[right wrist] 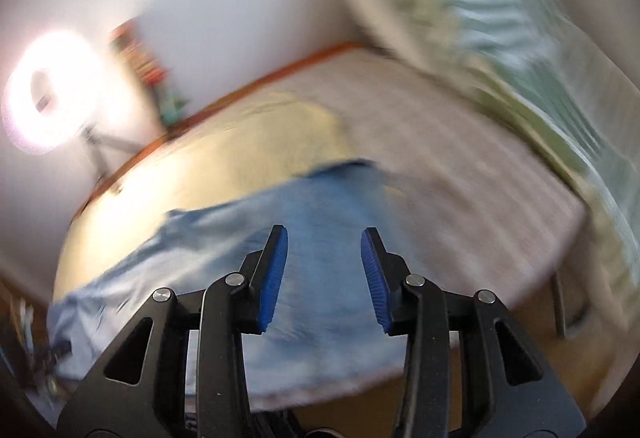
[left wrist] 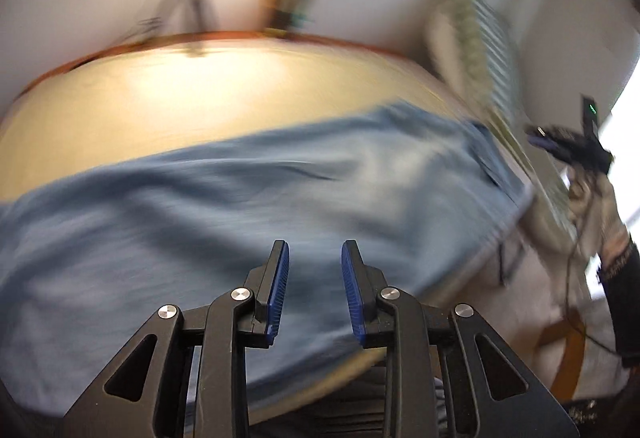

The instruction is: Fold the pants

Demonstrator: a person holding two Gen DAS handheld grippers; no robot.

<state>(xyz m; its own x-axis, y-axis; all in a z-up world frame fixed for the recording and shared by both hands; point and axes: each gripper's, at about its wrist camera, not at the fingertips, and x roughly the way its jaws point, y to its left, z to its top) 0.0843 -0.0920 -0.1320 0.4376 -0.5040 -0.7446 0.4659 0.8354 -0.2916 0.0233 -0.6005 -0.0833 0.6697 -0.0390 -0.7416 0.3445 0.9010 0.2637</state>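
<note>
Blue pants [left wrist: 248, 206] lie spread flat on the bed [left wrist: 160, 90], beneath both claws. Left claw [left wrist: 315, 292] and right claw [right wrist: 324, 278] stand parted, gripping nothing. Judged step: between folds. Next move calls for regrasping a pants edge.

black claws [left wrist: 314, 270] – blue ribbed pads, silver screws

**Bed and what lay on it**

The bed [left wrist: 120, 94] carried a pale yellow sheet [right wrist: 256, 142] with an orange-brown edge at the far side. Blue pants [left wrist: 224, 206] lay spread across its near part. A striped, patterned pillow [left wrist: 476, 50] stood at the right end, blurred.
</note>
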